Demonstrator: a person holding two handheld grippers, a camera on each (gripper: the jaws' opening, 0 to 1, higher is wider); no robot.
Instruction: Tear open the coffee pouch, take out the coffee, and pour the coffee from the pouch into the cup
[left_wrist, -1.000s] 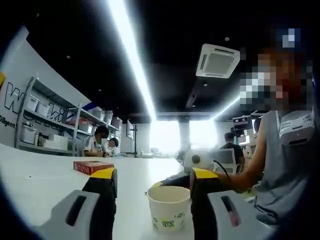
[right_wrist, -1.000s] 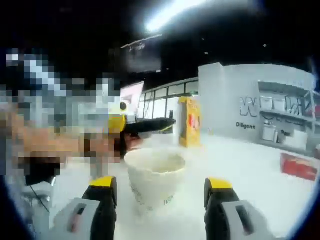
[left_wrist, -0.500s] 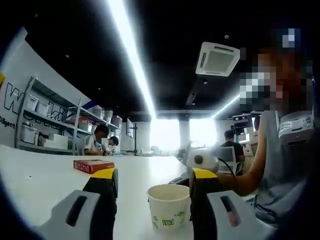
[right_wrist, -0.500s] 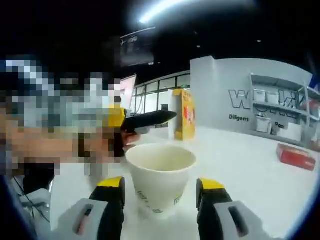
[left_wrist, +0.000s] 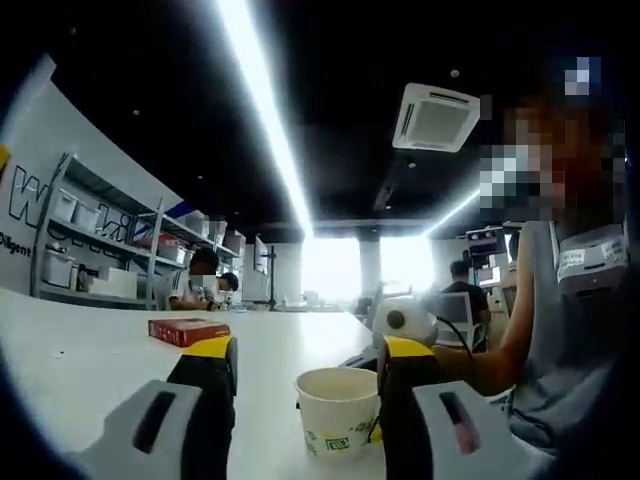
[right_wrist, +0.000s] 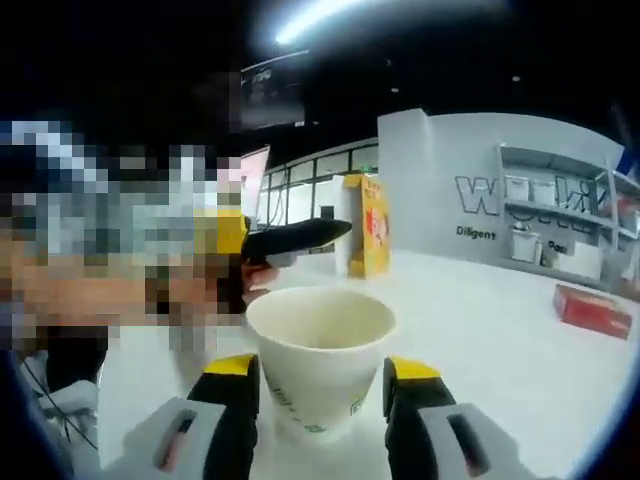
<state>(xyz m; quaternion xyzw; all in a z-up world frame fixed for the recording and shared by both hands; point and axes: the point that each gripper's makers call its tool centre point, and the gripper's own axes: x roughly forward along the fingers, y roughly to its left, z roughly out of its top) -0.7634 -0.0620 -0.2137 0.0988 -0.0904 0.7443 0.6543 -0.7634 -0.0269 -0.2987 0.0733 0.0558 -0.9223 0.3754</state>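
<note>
Right gripper view puts the paper cup (right_wrist: 320, 370) upright on the white table (right_wrist: 500, 330), standing between the two yellow-tipped jaws of the right gripper (right_wrist: 322, 375), which sit narrow and right against the cup's sides; whether they actually press it I cannot tell. Beyond the cup, the left gripper (right_wrist: 300, 238) reaches in from the left with its black jaws together. Whether they pinch anything is unclear. A yellow pouch-like pack (right_wrist: 366, 225) stands farther back on the table, and a red box (right_wrist: 594, 310) lies well apart to the right. In the left gripper view the same cup (left_wrist: 339, 410) stands ahead of that gripper's wide-looking jaws. The step in hand looks like steadying the cup. No pouch has been opened so far as can be seen, so the next move calls for fetching and tearing the pouch.
</note>
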